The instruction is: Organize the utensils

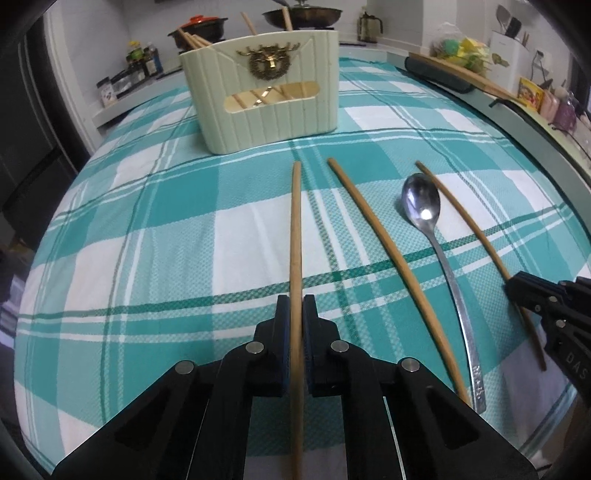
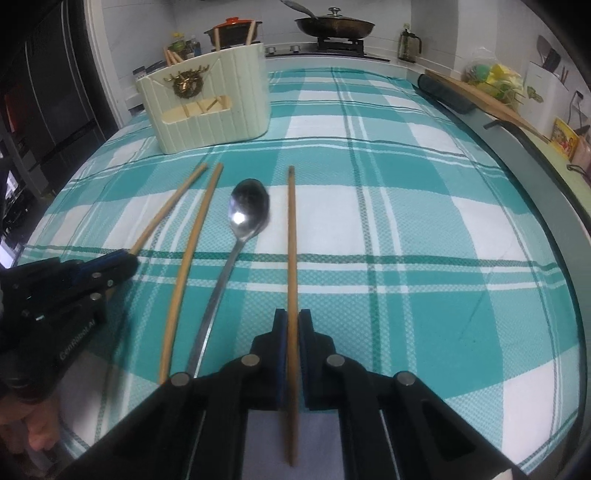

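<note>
Three wooden chopsticks and a metal spoon lie side by side on a teal plaid cloth. My left gripper is shut on the leftmost chopstick, near its close end. In the right wrist view my right gripper is shut on the rightmost chopstick. The middle chopstick and the spoon lie free between the two. A cream utensil holder with chopsticks standing in it sits farther back, to the left in the right wrist view. Each gripper also shows in the other's view: right gripper, left gripper.
Behind the cloth is a stove with a lidded pan and a red-lidded pot. A dark rolled mat and a wooden board lie along the right edge. Bottles stand at the back left. A hand shows at lower left.
</note>
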Motion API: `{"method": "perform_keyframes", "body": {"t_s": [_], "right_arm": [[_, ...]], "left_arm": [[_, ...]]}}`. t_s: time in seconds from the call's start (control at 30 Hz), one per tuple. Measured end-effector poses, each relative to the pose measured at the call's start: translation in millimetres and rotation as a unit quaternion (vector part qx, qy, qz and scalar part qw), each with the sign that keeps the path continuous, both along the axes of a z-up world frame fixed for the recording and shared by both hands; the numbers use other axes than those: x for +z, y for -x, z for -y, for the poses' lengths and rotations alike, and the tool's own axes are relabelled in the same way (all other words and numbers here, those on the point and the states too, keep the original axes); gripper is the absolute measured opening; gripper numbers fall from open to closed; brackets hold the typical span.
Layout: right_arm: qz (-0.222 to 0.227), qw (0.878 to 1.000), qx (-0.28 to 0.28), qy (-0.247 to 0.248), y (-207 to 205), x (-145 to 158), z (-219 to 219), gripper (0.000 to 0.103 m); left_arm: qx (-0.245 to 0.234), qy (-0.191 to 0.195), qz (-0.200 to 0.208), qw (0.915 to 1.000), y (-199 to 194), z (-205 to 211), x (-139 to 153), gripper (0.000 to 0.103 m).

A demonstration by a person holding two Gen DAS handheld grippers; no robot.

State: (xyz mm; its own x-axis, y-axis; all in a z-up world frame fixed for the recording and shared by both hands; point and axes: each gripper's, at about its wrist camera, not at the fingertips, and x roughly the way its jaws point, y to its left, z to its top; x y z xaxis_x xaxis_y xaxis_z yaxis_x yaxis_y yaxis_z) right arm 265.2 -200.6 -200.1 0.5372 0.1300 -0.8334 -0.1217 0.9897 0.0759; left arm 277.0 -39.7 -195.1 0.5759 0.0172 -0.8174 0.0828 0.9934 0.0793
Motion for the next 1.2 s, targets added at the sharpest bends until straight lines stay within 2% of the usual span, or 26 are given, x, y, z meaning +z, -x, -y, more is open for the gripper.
{"method": "perform_keyframes", "body": {"t_s": [0.17, 0.33, 0.43, 0.47, 0.5, 0.53, 0.57, 0.67, 0.9, 1.2], "right_arm": [[-0.007, 1.0, -0.022, 0.008, 18, 0, 24, 0.006], [-0.009, 0.999, -0.025, 0.024, 45, 1, 35, 0.006], [-0.005, 1.0, -0.024, 0.019, 57, 4, 35, 0.009], [-0.001, 1.0, -0.027, 0.012, 60, 5, 35, 0.016], [0.003, 1.0, -0.03, 0.005, 61, 8, 36, 0.023], [0.009, 0.999, -0.033, 0.0, 62, 10, 37, 0.033], [0.017, 0.999, -0.038, -0.001, 63, 13, 39, 0.036], [0.03, 0.998, -0.05, 0.001, 62, 19, 44, 0.036], [0.03, 0.997, -0.062, -0.018, 62, 18, 50, 0.036], [0.037, 0.997, -0.053, -0.03, 65, 24, 49, 0.036]], "left_arm": [[0.038, 0.004, -0.011, 0.9992, 25, -38, 0, 0.005], [0.053, 0.024, -0.017, 0.9981, 53, -64, 4, 0.008], [0.056, 0.053, -0.01, 0.997, 65, -72, 11, 0.035], [0.057, 0.055, -0.003, 0.9968, 69, -74, 15, 0.046], [0.058, 0.057, 0.004, 0.9967, 72, -76, 18, 0.048], [0.057, 0.06, 0.008, 0.9965, 75, -78, 22, 0.048], [0.056, 0.063, 0.011, 0.9964, 77, -80, 24, 0.049], [0.056, 0.068, 0.013, 0.996, 80, -85, 28, 0.054], [0.058, 0.074, 0.002, 0.9956, 83, -89, 23, 0.054], [0.049, 0.074, 0.013, 0.996, 84, -85, 32, 0.059]]}}
